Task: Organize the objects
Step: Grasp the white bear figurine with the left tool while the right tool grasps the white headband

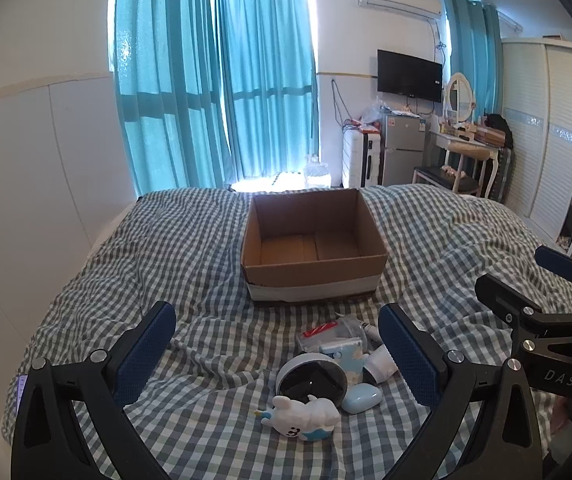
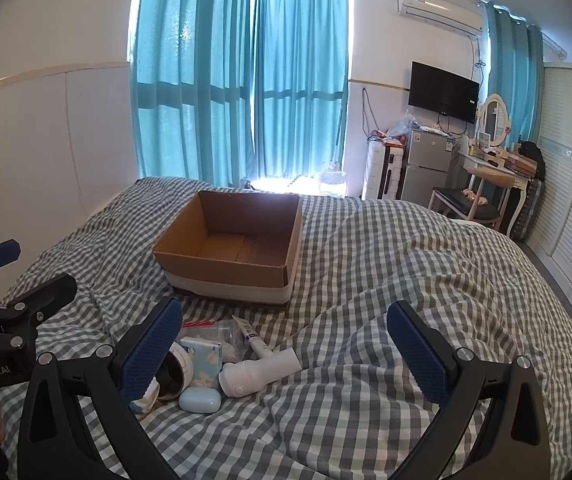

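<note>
An open cardboard box (image 1: 313, 248) sits on a checked bed (image 1: 166, 248) with a small heap of things in front of it.

The box shows only its bare brown floor. Just short of it lie a white plush toy (image 1: 305, 416), a round dark-faced gadget (image 1: 313, 384), a pale blue case (image 1: 361, 397), a blue tissue pack (image 1: 343, 354), a white handheld device (image 1: 379, 366), a clear bag (image 1: 327, 334) and a small tube (image 2: 257, 339). The left tongs (image 1: 277, 354) hang released, spread wide above the heap, holding nothing. The right tongs (image 2: 286, 354) are also spread and hold nothing, with the heap near their left finger and bare bedding between them.
</note>
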Action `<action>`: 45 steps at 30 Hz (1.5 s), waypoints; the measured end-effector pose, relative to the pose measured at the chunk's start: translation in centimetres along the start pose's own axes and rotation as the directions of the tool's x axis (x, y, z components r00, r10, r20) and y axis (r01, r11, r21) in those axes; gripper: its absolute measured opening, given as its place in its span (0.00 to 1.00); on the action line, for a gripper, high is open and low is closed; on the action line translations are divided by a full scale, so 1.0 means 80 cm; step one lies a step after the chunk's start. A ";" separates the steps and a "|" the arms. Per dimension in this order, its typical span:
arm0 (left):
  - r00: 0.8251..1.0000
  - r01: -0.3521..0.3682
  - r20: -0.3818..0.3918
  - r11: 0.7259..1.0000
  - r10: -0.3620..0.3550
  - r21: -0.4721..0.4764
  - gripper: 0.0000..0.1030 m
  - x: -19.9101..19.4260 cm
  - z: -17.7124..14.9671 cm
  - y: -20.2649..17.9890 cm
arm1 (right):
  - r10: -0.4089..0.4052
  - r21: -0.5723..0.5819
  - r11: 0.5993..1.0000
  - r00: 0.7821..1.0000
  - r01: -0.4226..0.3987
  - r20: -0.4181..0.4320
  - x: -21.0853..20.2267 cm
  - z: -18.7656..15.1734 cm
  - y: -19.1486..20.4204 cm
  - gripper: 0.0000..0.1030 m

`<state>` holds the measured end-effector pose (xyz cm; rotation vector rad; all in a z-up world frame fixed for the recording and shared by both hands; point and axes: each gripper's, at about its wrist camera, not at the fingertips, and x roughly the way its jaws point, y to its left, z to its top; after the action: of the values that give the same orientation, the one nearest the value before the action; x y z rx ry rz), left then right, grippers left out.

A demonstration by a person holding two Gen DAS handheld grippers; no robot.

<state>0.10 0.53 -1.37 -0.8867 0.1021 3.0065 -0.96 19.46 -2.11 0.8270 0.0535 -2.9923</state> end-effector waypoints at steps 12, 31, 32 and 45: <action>0.984 -0.011 -0.179 1.000 0.010 -0.002 1.00 0.061 -0.050 0.009 | 0.011 0.003 1.000 0.994 -0.010 -0.111 0.045 -0.024 0.005 1.00; 0.903 0.105 -0.424 0.993 -0.075 0.049 0.82 0.152 -0.130 -0.015 | 0.042 0.023 0.999 0.938 -0.036 -0.344 0.146 -0.068 0.011 1.00; 0.898 0.108 -0.432 0.994 -0.085 0.029 0.82 0.154 -0.131 -0.011 | 0.046 0.020 0.999 0.937 -0.042 -0.347 0.147 -0.068 0.013 1.00; 0.938 0.056 -0.337 0.996 -0.078 -0.074 0.81 0.138 -0.075 0.061 | 0.104 -0.058 0.989 0.910 -0.139 -0.402 0.178 -0.067 0.067 0.95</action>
<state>-6.05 -4.89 -12.14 -1.3783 -0.0229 2.7764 -10.17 13.93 -14.17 1.3591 0.1338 -2.6372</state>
